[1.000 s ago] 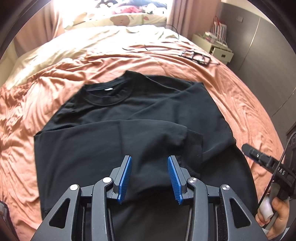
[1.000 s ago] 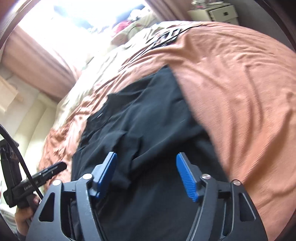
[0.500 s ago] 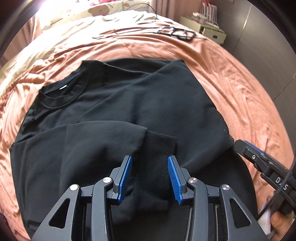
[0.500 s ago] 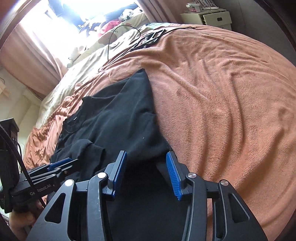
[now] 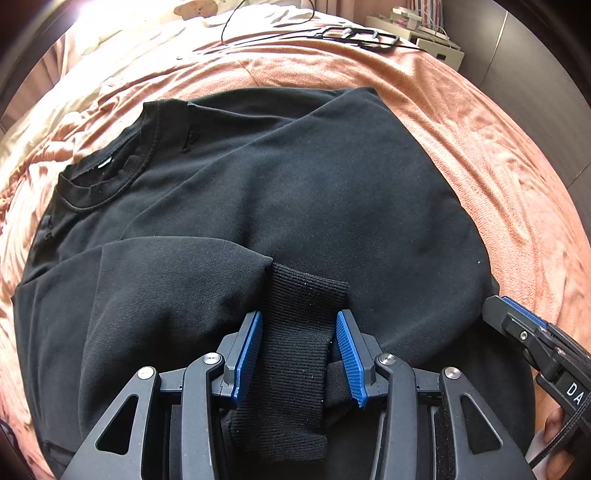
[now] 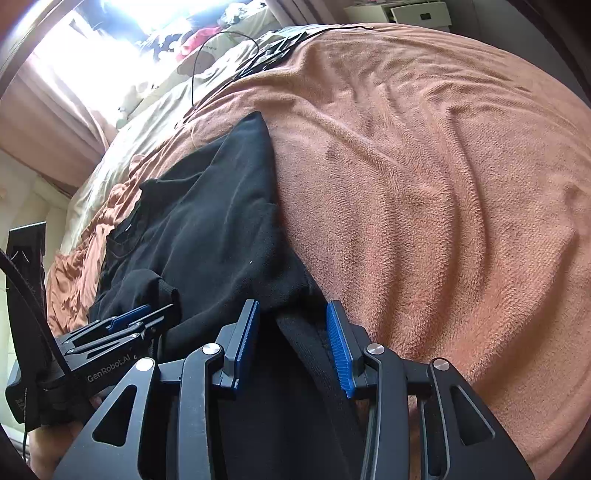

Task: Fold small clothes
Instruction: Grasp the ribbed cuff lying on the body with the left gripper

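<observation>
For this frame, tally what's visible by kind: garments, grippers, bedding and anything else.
Garments: 1, a black sweatshirt
Grippers: 2, left gripper and right gripper, both open
Bedding: 2, orange blanket and cream sheet
Cables: 1, black cable
Furniture: 1, nightstand
Total: 7

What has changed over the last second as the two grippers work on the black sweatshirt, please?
Both grippers moved in low over the black sweatshirt. The left gripper now straddles the ribbed cuff, jaws open. The right gripper narrowed and shifted to the garment's right edge, around the ribbed hem, not clamped. The sweatshirt stayed flat on the orange blanket, sleeves folded in.
</observation>
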`<action>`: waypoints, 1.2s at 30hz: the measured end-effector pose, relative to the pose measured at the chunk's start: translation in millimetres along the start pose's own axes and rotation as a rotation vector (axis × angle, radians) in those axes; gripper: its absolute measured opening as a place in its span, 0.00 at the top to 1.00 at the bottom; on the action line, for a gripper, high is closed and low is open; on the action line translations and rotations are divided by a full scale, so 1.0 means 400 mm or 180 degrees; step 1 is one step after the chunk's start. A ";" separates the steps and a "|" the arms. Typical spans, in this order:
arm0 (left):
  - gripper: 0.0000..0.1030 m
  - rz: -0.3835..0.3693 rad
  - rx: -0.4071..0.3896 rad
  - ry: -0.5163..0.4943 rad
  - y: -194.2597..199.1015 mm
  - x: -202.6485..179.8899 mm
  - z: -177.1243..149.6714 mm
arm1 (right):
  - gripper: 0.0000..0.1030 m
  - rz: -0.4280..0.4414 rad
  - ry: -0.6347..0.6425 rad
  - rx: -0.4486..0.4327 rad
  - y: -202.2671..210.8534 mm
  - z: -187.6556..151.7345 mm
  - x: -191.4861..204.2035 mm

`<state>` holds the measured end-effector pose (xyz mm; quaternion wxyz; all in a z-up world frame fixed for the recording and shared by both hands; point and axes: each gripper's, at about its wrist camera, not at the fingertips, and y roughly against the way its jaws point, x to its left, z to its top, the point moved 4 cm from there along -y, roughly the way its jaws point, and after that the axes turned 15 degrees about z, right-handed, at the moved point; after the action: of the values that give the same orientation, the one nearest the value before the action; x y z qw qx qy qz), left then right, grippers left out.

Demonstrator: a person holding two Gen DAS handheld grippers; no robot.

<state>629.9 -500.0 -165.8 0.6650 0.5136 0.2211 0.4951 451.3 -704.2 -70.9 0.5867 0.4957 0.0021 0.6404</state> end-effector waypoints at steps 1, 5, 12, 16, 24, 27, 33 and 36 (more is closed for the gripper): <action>0.56 -0.0008 0.0002 -0.0030 0.001 -0.002 -0.002 | 0.66 0.0003 0.0001 0.0002 0.000 0.000 0.000; 0.56 -0.0060 0.0067 -0.0024 -0.009 0.004 -0.006 | 0.66 0.0009 -0.0009 -0.0001 0.002 -0.002 -0.006; 0.87 -0.0078 0.0087 0.0035 0.019 0.058 0.000 | 0.66 0.0018 0.0018 -0.0040 0.018 -0.004 0.001; 0.87 -0.0020 -0.0070 0.0235 0.072 0.152 0.007 | 0.66 0.0138 -0.0023 -0.0024 0.020 -0.008 0.007; 0.88 0.0107 -0.0213 0.0536 0.147 0.370 0.007 | 0.66 0.0195 0.0045 -0.0077 0.033 -0.009 0.025; 0.89 0.0174 -0.0240 0.0662 0.163 0.451 0.004 | 0.66 0.0162 0.0048 -0.0091 0.033 -0.009 0.024; 0.90 0.0217 -0.0277 0.0848 0.181 0.577 -0.017 | 0.66 0.0089 -0.0006 -0.0117 0.049 -0.007 0.014; 0.90 0.0240 -0.0289 0.0921 0.177 0.626 -0.028 | 0.66 0.0063 -0.0036 -0.0131 0.068 -0.005 0.010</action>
<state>693.5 -274.2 -52.6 0.6297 0.4142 0.2725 0.5980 430.2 -708.8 -53.4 0.5903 0.4872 -0.0193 0.6433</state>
